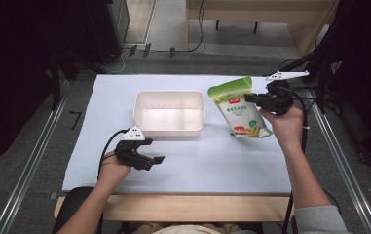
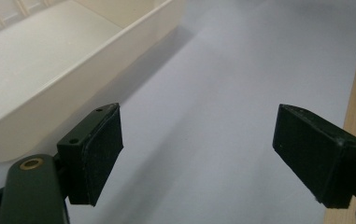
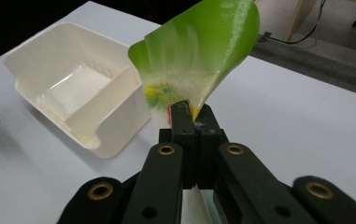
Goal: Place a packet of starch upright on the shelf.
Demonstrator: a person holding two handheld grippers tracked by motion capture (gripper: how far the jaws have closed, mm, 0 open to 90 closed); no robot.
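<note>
One step looks done from where things sit: your right hand-held gripper is clenched on the edge of the green pouch, and the pouch hangs lifted beside the white bin, to the bin's right in the high view. In the right gripper view the black jaws meet tight on the pouch, whose film curls up and away above them, with the bin off to the left. What is left, as I judge it, is to carry the pouch over the rim and set it down inside, then let go; the bin holds nothing yet as far as you can see.

Your left hand-held gripper rests released near the front of the tabletop, just short of the bin's near wall. In the left gripper view its two pads stand wide apart with bare tabletop between them and the bin at the upper left.

Some things stay unclear. The pouch's print is too small to read. Whether its bottom corner touches the tabletop or hangs free cannot be told from the high view. The bin has a divider, and the compartment you should aim for is not evident. The bin's far end is cut off in the left gripper view.
</note>
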